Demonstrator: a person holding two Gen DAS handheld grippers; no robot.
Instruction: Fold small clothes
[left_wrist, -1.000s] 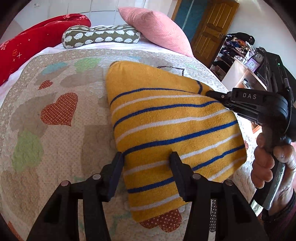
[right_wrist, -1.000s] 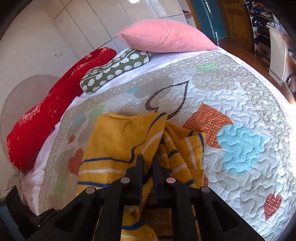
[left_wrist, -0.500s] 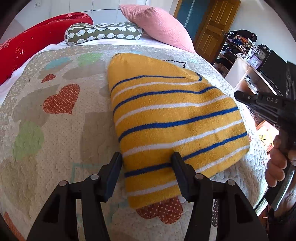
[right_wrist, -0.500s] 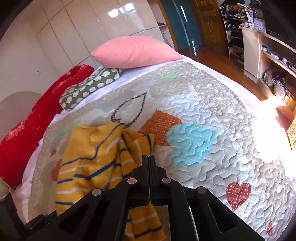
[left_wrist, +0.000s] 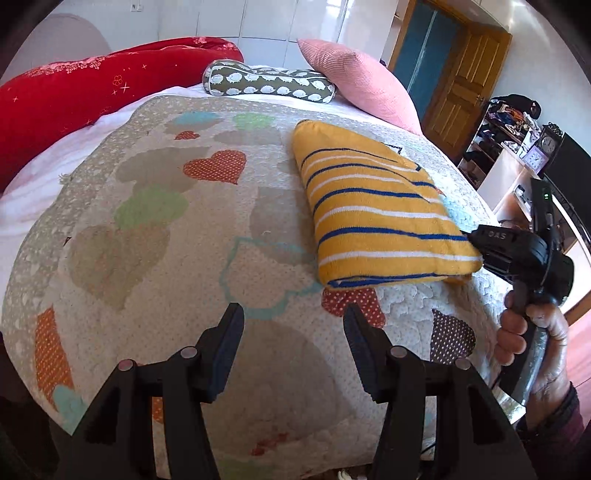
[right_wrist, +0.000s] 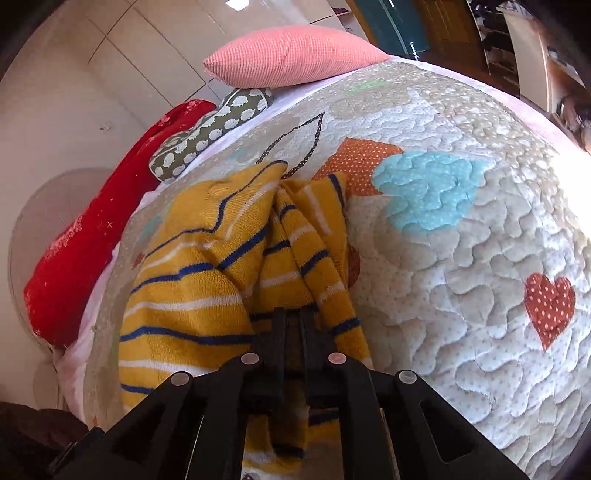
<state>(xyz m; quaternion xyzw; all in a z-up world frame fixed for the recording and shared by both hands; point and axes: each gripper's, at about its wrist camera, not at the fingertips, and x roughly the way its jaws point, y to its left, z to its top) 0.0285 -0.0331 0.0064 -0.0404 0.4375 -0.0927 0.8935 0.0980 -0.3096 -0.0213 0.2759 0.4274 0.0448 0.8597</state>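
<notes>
We're in a home bedroom. We're over a bed covered with a quilted spread (left_wrist: 155, 258) patched with hearts and cloud shapes. At the head end: pink cushion (left_wrist: 358, 79), green bolster with a white pattern (left_wrist: 269, 83), long red pillow (left_wrist: 92, 96). White panelled wardrobe fronts (right_wrist: 110, 70) run behind the bed. Wooden panel door (left_wrist: 463, 92) stands at the right next to a teal panel. Beyond it we see open shelving crammed with clothes and clutter (left_wrist: 511, 118), a small clock (left_wrist: 548, 142) on a white unit, and a dark screen (left_wrist: 574, 162). Wood floor shows by the door. Everything reads domestic, lived-in.
</notes>
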